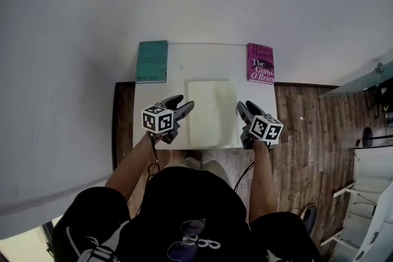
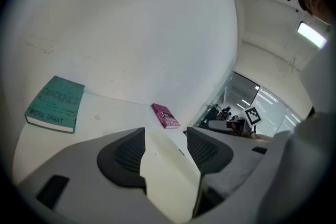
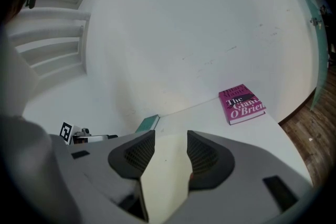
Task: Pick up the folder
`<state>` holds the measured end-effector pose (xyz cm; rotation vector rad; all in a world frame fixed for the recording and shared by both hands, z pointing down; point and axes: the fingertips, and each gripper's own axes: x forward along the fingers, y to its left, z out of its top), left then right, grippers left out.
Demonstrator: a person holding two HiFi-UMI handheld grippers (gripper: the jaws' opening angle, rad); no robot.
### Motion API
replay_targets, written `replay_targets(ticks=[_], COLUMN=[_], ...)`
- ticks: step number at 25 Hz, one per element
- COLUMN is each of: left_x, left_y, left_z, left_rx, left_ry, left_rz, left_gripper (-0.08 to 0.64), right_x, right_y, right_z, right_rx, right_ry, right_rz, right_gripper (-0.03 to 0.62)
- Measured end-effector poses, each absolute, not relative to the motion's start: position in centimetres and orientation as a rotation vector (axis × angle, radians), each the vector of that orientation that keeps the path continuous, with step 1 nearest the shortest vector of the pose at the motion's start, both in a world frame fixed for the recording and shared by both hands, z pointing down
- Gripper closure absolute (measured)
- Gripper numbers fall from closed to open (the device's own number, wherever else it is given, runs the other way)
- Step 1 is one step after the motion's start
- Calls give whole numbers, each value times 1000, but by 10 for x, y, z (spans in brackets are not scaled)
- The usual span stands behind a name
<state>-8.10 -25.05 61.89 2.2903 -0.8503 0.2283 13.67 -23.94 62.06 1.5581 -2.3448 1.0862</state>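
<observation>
A pale cream folder (image 1: 212, 113) lies flat on the white table (image 1: 184, 67), near its front edge. My left gripper (image 1: 182, 108) is at the folder's left edge and my right gripper (image 1: 241, 110) at its right edge. In the left gripper view the jaws (image 2: 165, 136) stand apart with the folder (image 2: 169, 178) showing in the gap between them, and the pads do not press on it. The right gripper view shows the same: jaws (image 3: 170, 139) apart with the folder (image 3: 164, 181) between them. Both grippers are open.
A teal book (image 1: 151, 61) lies at the table's far left corner and a pink book (image 1: 260, 62) at the far right corner. A white wall stands behind the table. Wood floor (image 1: 301, 132) lies to the right, with white furniture (image 1: 368, 193) further off.
</observation>
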Motion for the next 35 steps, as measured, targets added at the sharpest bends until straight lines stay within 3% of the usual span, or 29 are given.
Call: replay_targets(ticks=[10,35], left_x=[-81,-58], left_y=[-240,-238], left_z=[661,769], left_rx=[2197,1911], left_ry=[-765,-757], left_rz=[260,402], left_gripper=[275,272], right_x=[141,148], right_y=[-226,-248], right_z=[661,781], right_rx=[1495,1151], right_ry=[-2264,-2094], right_rz=[1138,1372], right_gripper=[370,348])
